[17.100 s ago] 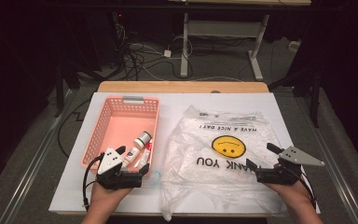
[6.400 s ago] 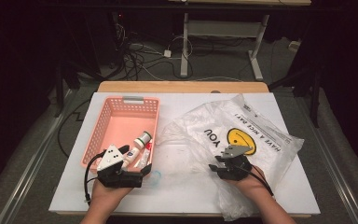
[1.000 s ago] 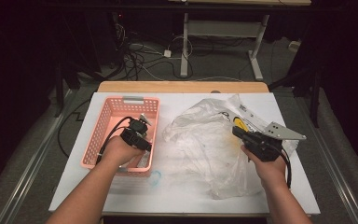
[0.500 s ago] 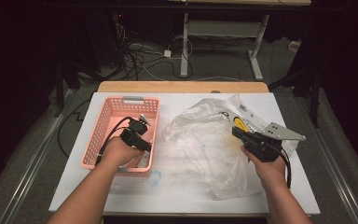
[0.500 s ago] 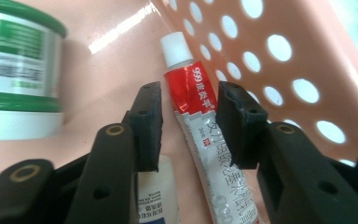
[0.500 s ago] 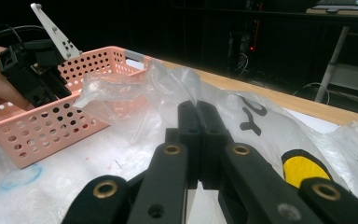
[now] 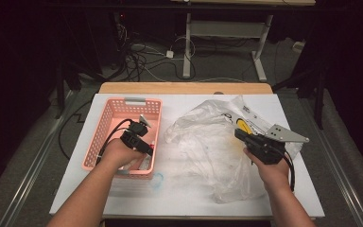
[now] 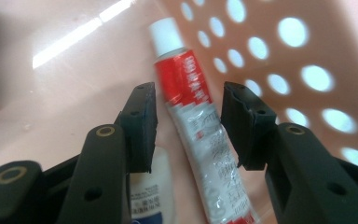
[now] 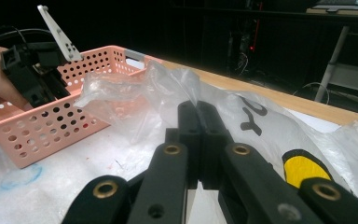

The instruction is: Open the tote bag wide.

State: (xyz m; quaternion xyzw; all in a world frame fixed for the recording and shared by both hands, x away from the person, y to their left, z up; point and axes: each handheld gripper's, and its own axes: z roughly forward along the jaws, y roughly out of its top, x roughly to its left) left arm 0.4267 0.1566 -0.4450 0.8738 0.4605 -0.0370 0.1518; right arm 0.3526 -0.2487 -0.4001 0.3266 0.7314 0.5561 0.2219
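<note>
White tabletop (image 7: pixel 194 198) used; tube (image 8: pixel 193 121) straddled by left gripper (image 8: pixel 189 123) inside pink basket (image 7: pixel 105 137), jaws just widened, not pressing. Plastic bag (image 7: pixel 208 142) mouth pinched by clenched right gripper (image 9: pixel 198 142), likely for loading.

Person's bare forearms, no sleeves visible. Left gripper (image 8: pixel 189 126): matte black plastic, two blocky jaws with flat pads, brass-ringed pivot holes, looping black cable. Right gripper (image 9: pixel 198 140): same black build, brass rivets, topped by a grey three-cornered plate (image 7: pixel 286 134) with small drilled holes; black cable trailing.
</note>
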